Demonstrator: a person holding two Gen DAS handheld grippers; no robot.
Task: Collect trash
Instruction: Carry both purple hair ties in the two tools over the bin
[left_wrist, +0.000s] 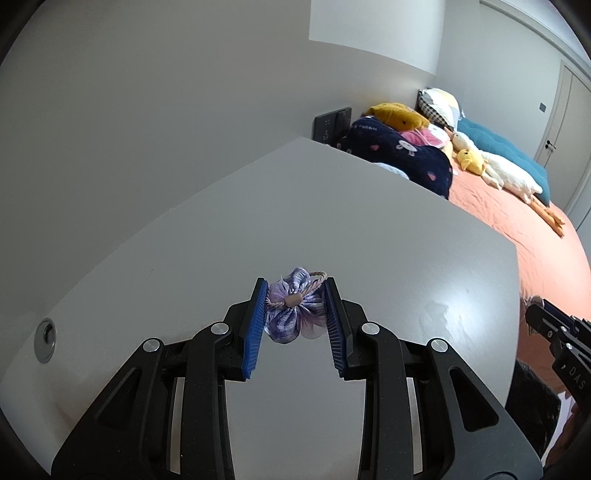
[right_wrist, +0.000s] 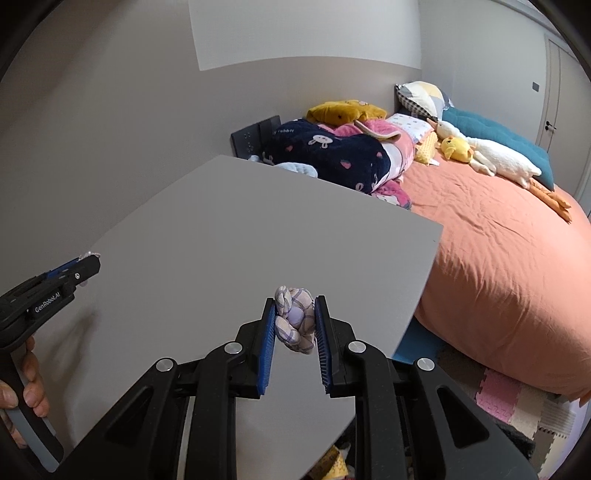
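We are in a bedroom of a home, as the bed (right_wrist: 498, 251) with its rumpled orange sheet shows. At the head of the bed lie a checked pillow (right_wrist: 421, 98), a teal cushion (right_wrist: 495, 138), a navy blanket with rabbit prints (right_wrist: 332, 155) and plush toys, among them a white goose (right_wrist: 498, 158) and a yellow chick (right_wrist: 458, 147). Beside the bed stands a plain grey table (right_wrist: 229, 236); beyond the bed's far side is a pale door (left_wrist: 569, 122), and on the floor at the bed's foot lie foam play mats (right_wrist: 517, 402)
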